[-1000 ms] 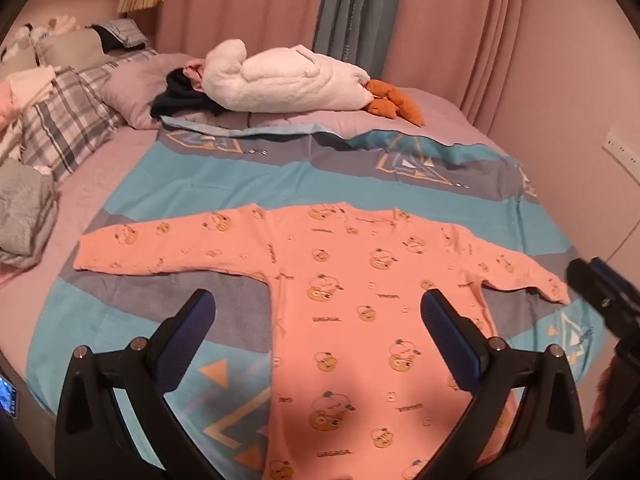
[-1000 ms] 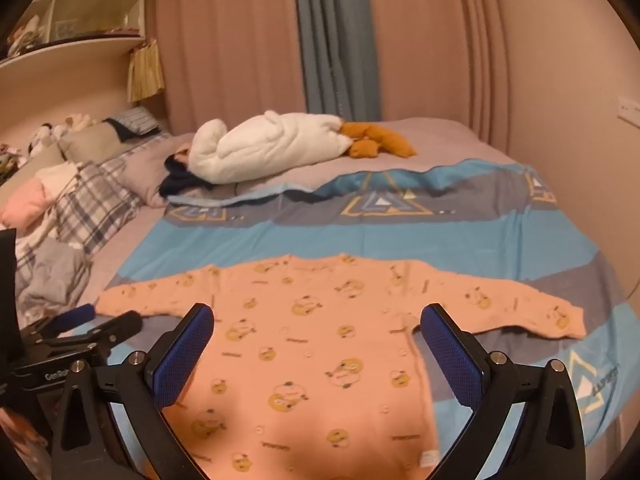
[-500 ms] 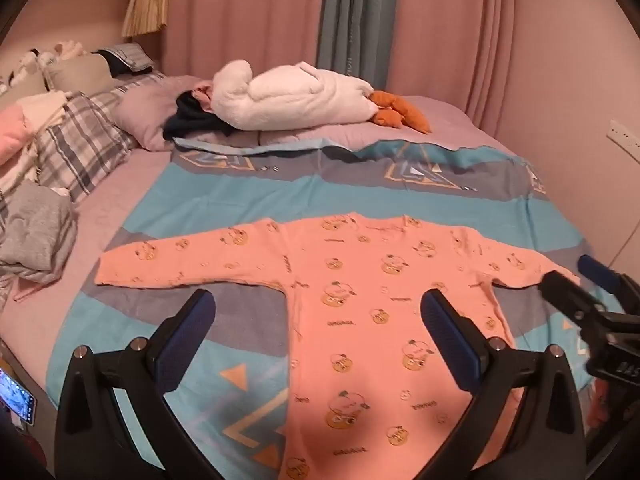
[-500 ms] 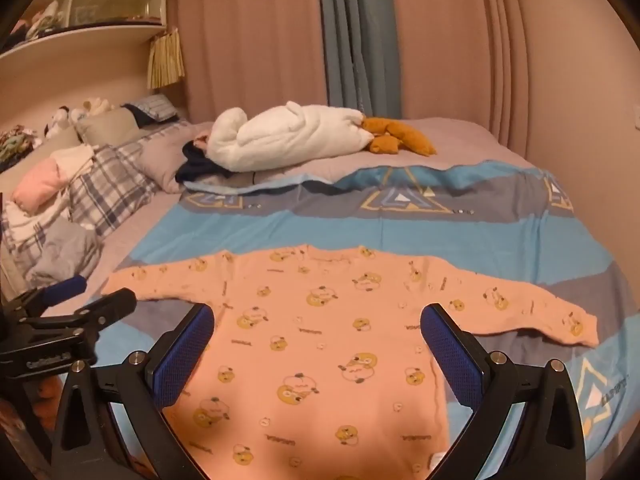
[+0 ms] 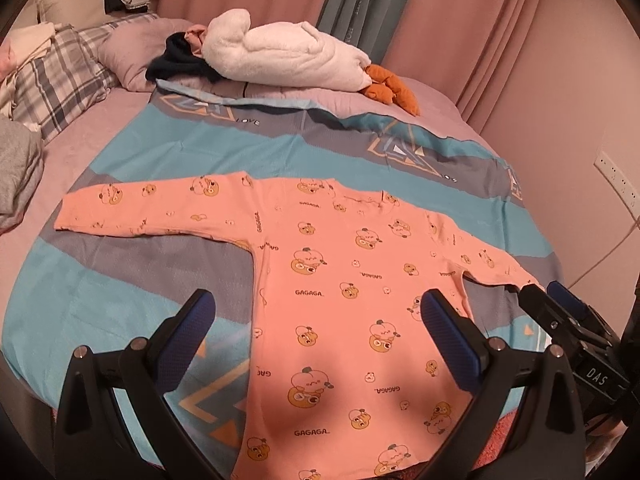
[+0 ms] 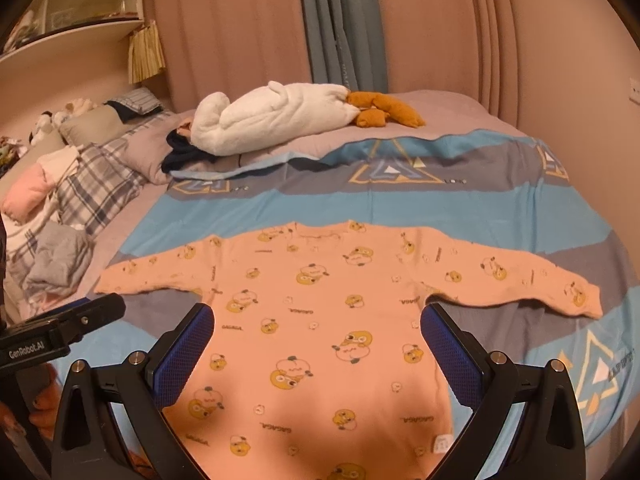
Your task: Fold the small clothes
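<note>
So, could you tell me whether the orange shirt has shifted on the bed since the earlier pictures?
No. The orange shirt lies on the same grey and blue bands of the bedspread; only the cameras moved.

Bed (image 6: pixel 460 112) with blue-grey cover (image 6: pixel 360 204): orange shirt (image 6: pixel 320 320) flat on cover; behind shirt, white plush (image 6: pixel 272 116); left of shirt, plaid pillow (image 6: pixel 100 184).

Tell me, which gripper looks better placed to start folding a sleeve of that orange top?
Probably the right gripper: the left camera shows its tips beside the cuff of the orange top. The left gripper is open near the other cuff, slightly further off.
</note>
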The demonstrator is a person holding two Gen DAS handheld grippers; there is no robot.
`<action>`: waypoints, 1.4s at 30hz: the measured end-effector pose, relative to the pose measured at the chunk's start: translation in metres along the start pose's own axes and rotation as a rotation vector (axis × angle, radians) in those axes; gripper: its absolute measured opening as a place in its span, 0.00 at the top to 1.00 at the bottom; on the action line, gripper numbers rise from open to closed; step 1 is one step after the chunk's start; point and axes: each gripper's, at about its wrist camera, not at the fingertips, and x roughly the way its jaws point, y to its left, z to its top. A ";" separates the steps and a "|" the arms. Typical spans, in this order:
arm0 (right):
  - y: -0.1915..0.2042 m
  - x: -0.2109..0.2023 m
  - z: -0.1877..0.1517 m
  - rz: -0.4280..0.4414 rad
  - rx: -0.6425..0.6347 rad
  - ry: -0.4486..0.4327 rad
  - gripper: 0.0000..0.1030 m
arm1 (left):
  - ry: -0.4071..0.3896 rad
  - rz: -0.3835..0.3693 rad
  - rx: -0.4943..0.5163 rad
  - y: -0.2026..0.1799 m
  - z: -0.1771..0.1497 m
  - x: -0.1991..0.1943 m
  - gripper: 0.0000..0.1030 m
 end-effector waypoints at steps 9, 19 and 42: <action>-0.005 0.003 0.002 -0.010 0.031 0.024 0.01 | 0.005 0.010 0.021 0.002 0.002 0.003 0.01; -0.007 0.006 0.001 -0.004 0.051 0.042 0.01 | 0.014 0.007 0.056 -0.002 0.002 0.003 0.01; -0.010 0.011 0.002 0.013 0.077 0.048 0.01 | 0.020 0.008 0.046 -0.002 0.004 0.003 0.01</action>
